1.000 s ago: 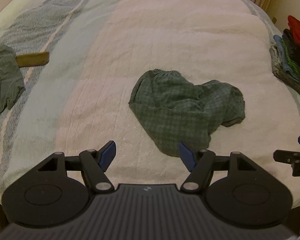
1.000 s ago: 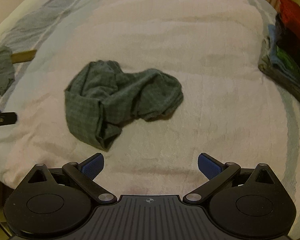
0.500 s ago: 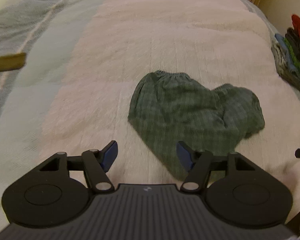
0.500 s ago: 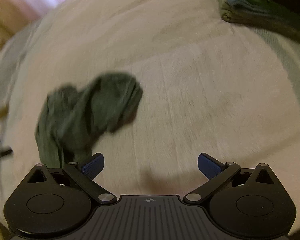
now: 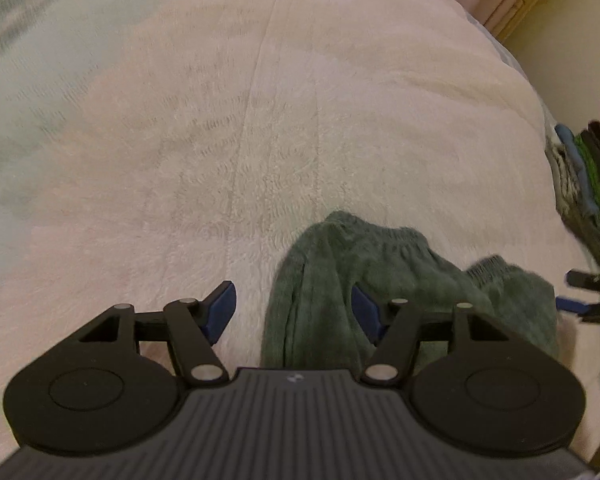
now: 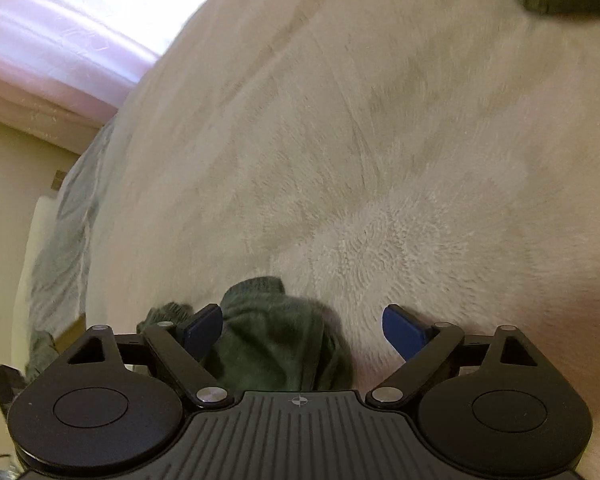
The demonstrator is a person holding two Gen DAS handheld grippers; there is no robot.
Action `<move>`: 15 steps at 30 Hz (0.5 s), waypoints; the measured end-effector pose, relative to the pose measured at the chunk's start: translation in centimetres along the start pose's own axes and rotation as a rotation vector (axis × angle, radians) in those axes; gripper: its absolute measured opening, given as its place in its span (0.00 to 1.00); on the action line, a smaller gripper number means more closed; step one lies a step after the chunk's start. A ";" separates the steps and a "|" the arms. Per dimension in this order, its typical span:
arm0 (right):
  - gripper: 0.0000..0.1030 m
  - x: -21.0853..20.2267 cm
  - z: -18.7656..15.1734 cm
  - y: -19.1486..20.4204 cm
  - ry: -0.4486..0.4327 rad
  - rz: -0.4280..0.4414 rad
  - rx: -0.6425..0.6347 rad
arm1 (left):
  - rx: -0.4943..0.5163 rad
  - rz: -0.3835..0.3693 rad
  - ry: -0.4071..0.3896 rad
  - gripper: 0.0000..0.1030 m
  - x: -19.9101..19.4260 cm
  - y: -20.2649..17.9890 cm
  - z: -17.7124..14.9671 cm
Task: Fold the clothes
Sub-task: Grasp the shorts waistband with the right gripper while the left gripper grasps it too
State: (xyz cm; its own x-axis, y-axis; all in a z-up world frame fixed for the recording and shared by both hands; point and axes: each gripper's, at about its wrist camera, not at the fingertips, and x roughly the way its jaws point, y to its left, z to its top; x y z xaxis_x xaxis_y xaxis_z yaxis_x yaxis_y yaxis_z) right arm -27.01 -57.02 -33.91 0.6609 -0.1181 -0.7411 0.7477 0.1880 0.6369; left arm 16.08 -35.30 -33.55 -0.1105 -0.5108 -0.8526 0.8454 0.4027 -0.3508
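A: Right, left wrist view first. The left gripper [image 5: 292, 306] is spread wide, nothing between its pads. The shorts [image 5: 384, 276] lie crumpled on the blanket [image 5: 228, 128], at about four o'clock in the frame, with one edge running down between the open fingers.

B: Touching the cloth?

A: Can't tell. The right pad [image 5: 365, 312] overlaps the fabric in view, but contact isn't clear. At three o'clock, a stack [image 5: 584, 176] of folded clothes sits at the bed's edge, well apart from the shorts. Below that, the tips of the other tool poke in.

B: Over to the right wrist view.

A: It's tilted and blurred. The right gripper [image 6: 302, 330] is also wide open and empty. The shorts [image 6: 276, 340] bunch up at six o'clock, right at the left pad [image 6: 204, 330] and running under the tool body. A curtain [image 6: 72, 28] glows at eleven o'clock.

B: So where does the fold stand?

A: Barely begun, I'd say. That stack suggests some garments are finished, but these shorts are a heap: no flat panel, no crease. Both tools look placed to take hold, one on each side. Left to do: grasp, spread flat, fold, then add to the stack.
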 end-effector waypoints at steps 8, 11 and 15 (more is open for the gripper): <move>0.58 3.5 1.4 -1.4 0.077 0.114 0.103 | -0.110 -0.115 0.072 0.56 4.2 1.8 0.5; 0.19 4.1 1.1 -0.8 0.112 0.118 0.053 | -0.073 -0.157 0.093 0.37 4.2 1.3 0.0; 0.12 1.6 0.7 0.7 -0.008 0.104 -0.040 | -0.035 -0.153 0.066 0.07 2.8 1.2 -0.3</move>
State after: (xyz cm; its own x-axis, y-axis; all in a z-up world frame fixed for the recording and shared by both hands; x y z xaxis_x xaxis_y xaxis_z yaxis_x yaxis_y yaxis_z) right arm -25.39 -57.74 -34.56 0.7354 -0.1032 -0.6697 0.6720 0.2383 0.7012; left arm 16.63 -36.02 -36.53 -0.2714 -0.5175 -0.8115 0.7978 0.3507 -0.4905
